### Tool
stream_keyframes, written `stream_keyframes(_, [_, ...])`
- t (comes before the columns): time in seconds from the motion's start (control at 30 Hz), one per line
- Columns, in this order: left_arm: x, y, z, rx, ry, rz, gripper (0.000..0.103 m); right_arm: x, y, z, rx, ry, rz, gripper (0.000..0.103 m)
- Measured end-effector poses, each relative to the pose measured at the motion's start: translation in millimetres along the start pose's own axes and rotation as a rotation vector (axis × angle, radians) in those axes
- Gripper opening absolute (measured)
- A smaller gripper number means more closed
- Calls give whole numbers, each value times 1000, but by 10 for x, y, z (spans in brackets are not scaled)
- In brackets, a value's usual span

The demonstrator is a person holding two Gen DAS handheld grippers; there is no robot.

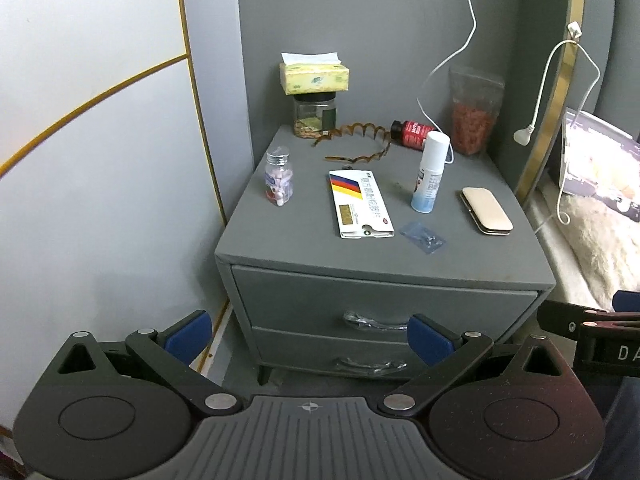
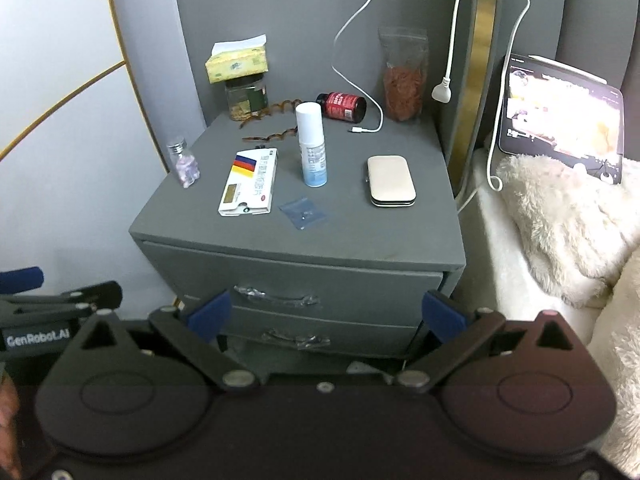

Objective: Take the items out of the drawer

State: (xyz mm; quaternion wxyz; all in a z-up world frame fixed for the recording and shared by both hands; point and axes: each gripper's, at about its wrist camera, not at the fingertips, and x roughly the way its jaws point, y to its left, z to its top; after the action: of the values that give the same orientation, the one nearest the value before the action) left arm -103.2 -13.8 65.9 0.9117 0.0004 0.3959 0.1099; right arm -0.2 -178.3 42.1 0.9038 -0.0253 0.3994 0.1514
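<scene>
A grey nightstand [image 1: 360,256] [image 2: 280,244] has two drawers, both shut. The top drawer [image 1: 384,300] [image 2: 296,284] has a clear handle [image 1: 374,322] [image 2: 276,298]; the lower drawer [image 1: 336,354] [image 2: 320,330] has a similar handle [image 1: 370,364] [image 2: 294,338]. My left gripper [image 1: 310,338] is open and empty in front of the drawers, apart from them. My right gripper [image 2: 326,316] is open and empty, also in front of the drawers. Each gripper shows at the edge of the other's view.
On the nightstand top: a pill bottle [image 1: 279,178], a white medicine box [image 1: 360,204], a spray bottle [image 1: 428,172], a beige case [image 1: 486,210], a small blue bag [image 1: 424,236], a headband, a red bottle, a jar under a tissue box, a pouch. A bed with a fluffy blanket [image 2: 560,220] and a tablet [image 2: 560,116] lies right.
</scene>
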Motion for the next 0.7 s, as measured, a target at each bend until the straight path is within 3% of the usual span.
stream_keyframes(0.27, [117,9,163,19,0,9,103,10,50,-51,-18,16,13,103])
stream_keyframes(0.5, [951,-12,675,19,9,-5,103,-11,46,-51,-17,14,14,103])
stream_keyframes(0.7, [1082,-35,779,19,8,-4,103,-23,54,-46,-20,13,17,103])
